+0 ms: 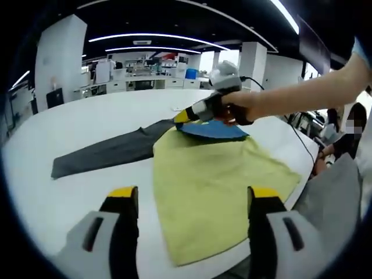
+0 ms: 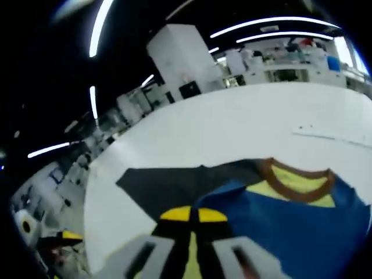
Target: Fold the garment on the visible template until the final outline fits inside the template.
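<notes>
We saw the yellow-and-blue garment [image 1: 215, 186] spread on the white counter [image 1: 87, 122], partly covering a dark grey template [image 1: 110, 152]. Our left tool [image 1: 189, 200] hovered with jaws wide apart, gripping nothing. Our right tool [image 2: 192, 215] was clamped on the garment's blue edge near the brown collar [image 2: 296, 181].

no readable text, labels, brands, numbers or signs in either view

The garment [image 1: 209, 192] is soft matt cloth, yellow inside, blue outside, with a brown ribbed collar [image 2: 296, 180]. The dark template [image 1: 110, 152] looks matt fabric. The white table [image 1: 87, 119] is smooth.
</notes>
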A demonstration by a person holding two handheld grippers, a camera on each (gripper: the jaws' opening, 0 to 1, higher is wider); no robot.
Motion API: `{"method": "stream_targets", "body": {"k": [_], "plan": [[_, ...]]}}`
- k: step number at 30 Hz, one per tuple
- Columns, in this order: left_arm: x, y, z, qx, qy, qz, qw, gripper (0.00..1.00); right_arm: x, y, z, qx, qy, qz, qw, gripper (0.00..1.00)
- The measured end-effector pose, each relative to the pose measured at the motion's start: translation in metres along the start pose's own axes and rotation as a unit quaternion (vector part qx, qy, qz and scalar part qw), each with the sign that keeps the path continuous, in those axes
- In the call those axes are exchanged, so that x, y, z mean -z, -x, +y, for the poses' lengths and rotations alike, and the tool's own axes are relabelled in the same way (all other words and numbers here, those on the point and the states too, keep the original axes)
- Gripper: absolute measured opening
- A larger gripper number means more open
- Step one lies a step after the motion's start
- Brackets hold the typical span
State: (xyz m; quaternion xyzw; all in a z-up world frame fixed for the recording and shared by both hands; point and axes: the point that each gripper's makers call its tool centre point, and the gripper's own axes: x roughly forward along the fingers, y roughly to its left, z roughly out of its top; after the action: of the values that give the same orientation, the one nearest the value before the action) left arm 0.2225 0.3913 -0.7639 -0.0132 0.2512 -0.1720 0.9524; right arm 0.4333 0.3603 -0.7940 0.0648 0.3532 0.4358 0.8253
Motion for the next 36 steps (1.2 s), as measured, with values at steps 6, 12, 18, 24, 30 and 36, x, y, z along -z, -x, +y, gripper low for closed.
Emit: {"method": "stream_targets", "body": {"k": [6,12,18,24,30,36], "plan": [[-0.001,0.001,0.002,-0.004,0.004,-0.003,1.0,0.73,0.012,-0.015,-0.003,0.0,0.003,0.02,0.9998,0.0],[0.0,0.001,0.002,-0.003,0.005,-0.001,1.0,0.73,0.015,-0.016,-0.005,-0.003,0.02,0.031,0.9993,0.0],[0.001,0.0,0.0,0.001,0.005,0.002,1.0,0.74,0.015,-0.015,0.002,-0.016,0.053,0.023,0.9982,0.25],[0.001,-0.001,-0.001,0.002,0.005,0.004,1.0,0.74,0.011,-0.014,-0.001,-0.021,0.088,0.01,0.9959,0.57],[0.0,-0.001,-0.001,0.002,0.005,0.003,1.0,0.74,0.011,-0.005,-0.004,-0.021,0.096,0.002,0.9952,0.76],[0.0,-0.001,-0.004,0.007,0.0,0.005,1.0,0.74,0.007,0.008,-0.008,-0.023,0.114,-0.005,0.9932,0.99]]}}
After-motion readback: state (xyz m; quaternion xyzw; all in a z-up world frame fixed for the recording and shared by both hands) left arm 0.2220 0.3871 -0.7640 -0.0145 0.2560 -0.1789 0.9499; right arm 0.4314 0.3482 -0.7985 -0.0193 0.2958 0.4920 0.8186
